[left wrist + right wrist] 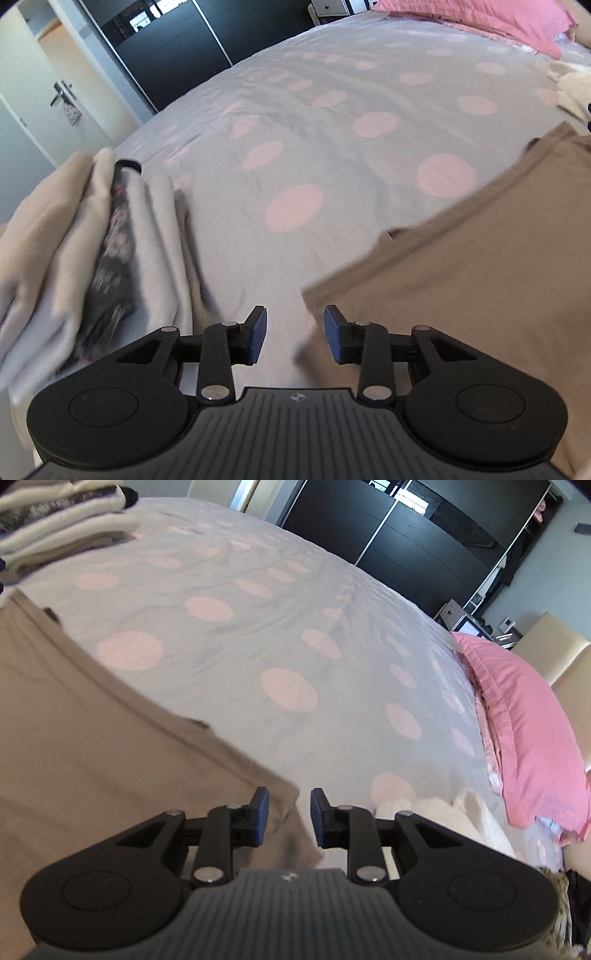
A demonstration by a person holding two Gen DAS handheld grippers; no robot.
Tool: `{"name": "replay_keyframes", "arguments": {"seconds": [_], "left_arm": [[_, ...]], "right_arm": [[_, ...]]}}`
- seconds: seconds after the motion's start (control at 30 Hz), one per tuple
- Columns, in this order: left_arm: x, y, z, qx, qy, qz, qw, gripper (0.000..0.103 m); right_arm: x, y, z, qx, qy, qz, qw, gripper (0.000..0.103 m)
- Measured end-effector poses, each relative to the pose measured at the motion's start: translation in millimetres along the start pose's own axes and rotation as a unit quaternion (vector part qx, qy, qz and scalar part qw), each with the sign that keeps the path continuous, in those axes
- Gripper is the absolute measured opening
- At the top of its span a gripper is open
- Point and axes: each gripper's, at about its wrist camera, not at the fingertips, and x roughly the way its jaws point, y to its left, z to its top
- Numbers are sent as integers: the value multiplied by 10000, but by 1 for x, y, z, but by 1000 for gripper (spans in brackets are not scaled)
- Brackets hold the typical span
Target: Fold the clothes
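Note:
A tan garment [461, 258] lies flat on the bed, filling the right side of the left wrist view and the left side of the right wrist view [92, 746]. My left gripper [294, 334] is open just above the garment's left corner, and no cloth sits between its blue pads. My right gripper [289, 818] is open over the garment's right corner; the cloth edge lies below the gap and is not pinched.
A stack of folded clothes [81, 251] sits at the bed's left edge, also seen far left [62, 520]. The bedspread [314, 140] is grey with pink dots. A pink pillow [532, 731] and white clothes [436, 812] lie to the right. Black wardrobe doors [399, 535] stand behind.

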Motion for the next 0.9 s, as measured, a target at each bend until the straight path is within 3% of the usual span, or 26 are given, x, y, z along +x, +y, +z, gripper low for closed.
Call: {"name": "replay_keyframes", "arguments": {"seconds": [0.37,0.53,0.73,0.9], "left_arm": [[-101,-43,-82,161,242,-765,9966,32],[-117,-77,-114,462,346,-766,9954,38],[-112,-102,-133,755,208,-587,9952,38],[-92,-108,-143,930,303,-622,9933,38]], "right_arm": [[-116,32,-65,39,263,844,9961,32],[-153,44,-101,273,302,1126,9928,33],[-151,58,-134,235,391,1037,9936,33],[-131,52,-137,544,404,1153,9910,32]]}}
